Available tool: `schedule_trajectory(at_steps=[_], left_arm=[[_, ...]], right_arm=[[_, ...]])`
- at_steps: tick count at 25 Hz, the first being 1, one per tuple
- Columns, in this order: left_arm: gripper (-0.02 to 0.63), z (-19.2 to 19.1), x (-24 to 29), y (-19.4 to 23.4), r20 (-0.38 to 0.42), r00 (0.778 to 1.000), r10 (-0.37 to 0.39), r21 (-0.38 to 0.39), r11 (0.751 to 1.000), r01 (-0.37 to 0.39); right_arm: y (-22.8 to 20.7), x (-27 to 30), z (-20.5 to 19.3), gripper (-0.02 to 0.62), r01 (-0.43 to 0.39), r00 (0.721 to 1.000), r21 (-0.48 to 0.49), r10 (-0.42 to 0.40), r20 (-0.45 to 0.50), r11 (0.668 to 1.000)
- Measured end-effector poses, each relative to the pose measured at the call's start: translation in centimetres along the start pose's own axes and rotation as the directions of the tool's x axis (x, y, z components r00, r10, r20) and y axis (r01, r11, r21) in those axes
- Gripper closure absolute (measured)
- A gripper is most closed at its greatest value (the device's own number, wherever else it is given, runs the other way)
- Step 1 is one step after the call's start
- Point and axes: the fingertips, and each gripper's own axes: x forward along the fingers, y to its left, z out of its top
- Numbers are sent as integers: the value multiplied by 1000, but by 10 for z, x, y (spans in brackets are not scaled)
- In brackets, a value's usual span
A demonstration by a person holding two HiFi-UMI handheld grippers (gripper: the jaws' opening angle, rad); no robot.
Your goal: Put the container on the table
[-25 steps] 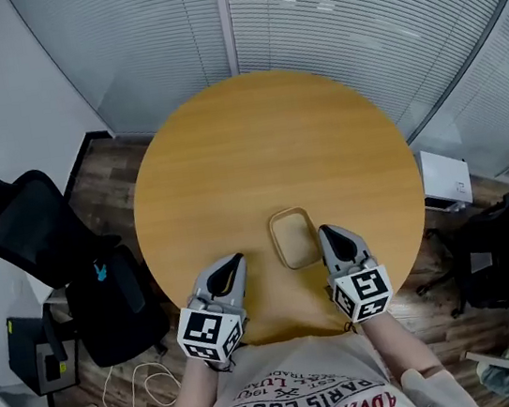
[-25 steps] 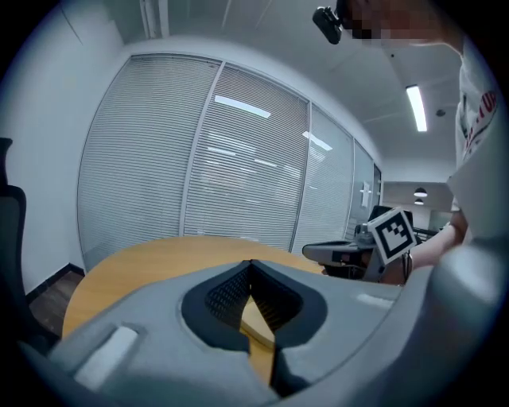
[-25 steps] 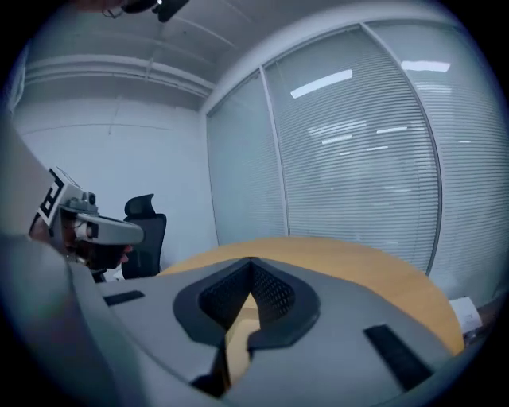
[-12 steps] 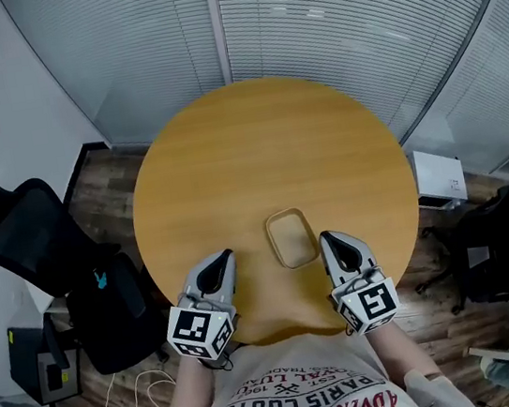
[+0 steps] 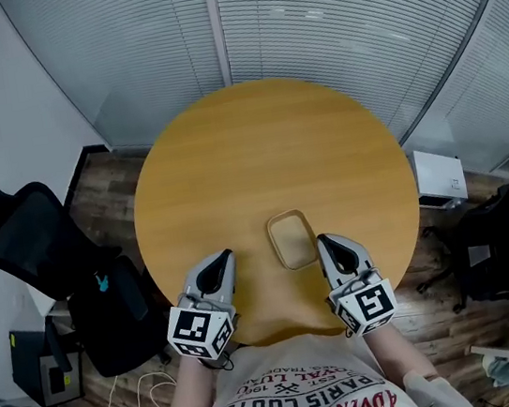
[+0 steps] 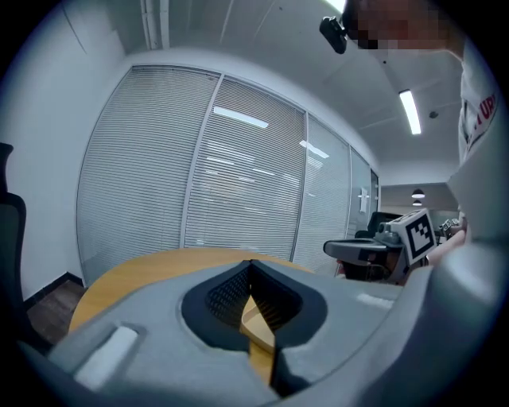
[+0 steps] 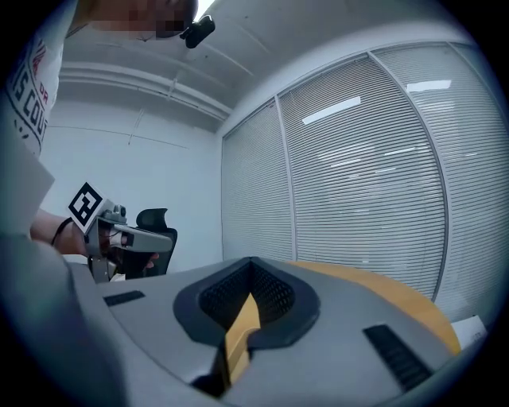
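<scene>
The container [image 5: 291, 238], a shallow tan rectangular tray, lies empty on the round wooden table [image 5: 265, 149] near its front edge. My left gripper [image 5: 219, 262] hovers to the container's left, clear of it, with its jaws shut on nothing. On the other side my right gripper [image 5: 325, 242] sits just off the container's right rim, also shut and empty. In the left gripper view the jaws [image 6: 250, 266] meet at the tip, and the right gripper [image 6: 374, 250] shows beyond them. The right gripper view shows its jaws [image 7: 250, 264] closed, with the left gripper [image 7: 127, 238] off to the left.
Black office chairs stand at the left [image 5: 22, 232] and right [image 5: 507, 245] of the table. A black bag [image 5: 119, 308] and a cable lie on the floor at the left. Blind-covered glass walls [image 5: 303, 20] run behind the table. A white box [image 5: 438, 178] sits on the floor at the right.
My right gripper has lifted a little beside the container. The left gripper has drawn slightly left and back. The container has stayed where it lies.
</scene>
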Motion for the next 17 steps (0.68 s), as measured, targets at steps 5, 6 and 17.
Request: schedule_trajectory(at_steps=[5, 6, 17], left_arm=[[600, -3, 5, -1, -7, 1000, -3, 2, 1000, 3], [600, -3, 6, -2, -8, 1000, -4, 3, 1000, 4], [600, -3, 8, -13, -21, 1000, -22, 33, 999, 23]], right_arm=[[-9, 0, -7, 589, 35, 999, 27, -34, -24, 999], [-10, 0, -7, 589, 37, 999, 33, -36, -26, 999], [-11, 2, -14, 589, 39, 998, 5, -39, -46, 999]])
